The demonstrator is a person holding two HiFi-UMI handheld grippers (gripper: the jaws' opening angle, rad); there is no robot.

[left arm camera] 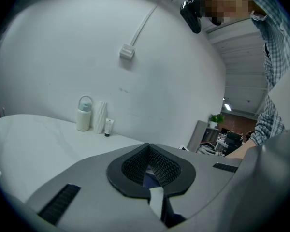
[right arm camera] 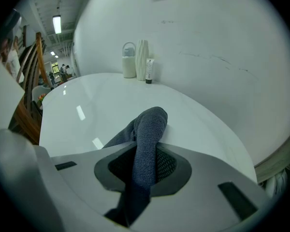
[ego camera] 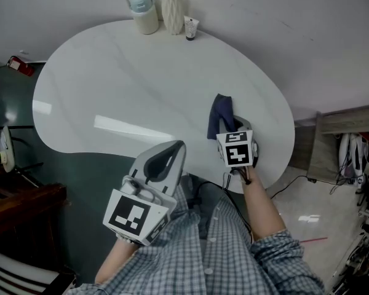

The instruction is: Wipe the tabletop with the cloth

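A dark blue cloth is pinched in my right gripper over the right part of the white kidney-shaped tabletop. In the right gripper view the cloth runs up between the shut jaws and folds over in front of them, its end drooping toward the tabletop. My left gripper hangs off the table's front edge, above the person's checked shirt, jaws shut with nothing in them. In the left gripper view its jaws meet, with the tabletop to the left.
At the table's far edge stand a pale lidded jar, a white ribbed vase and a small tube. Dark wooden furniture sits at lower left. A cabinet edge and cables lie right of the table.
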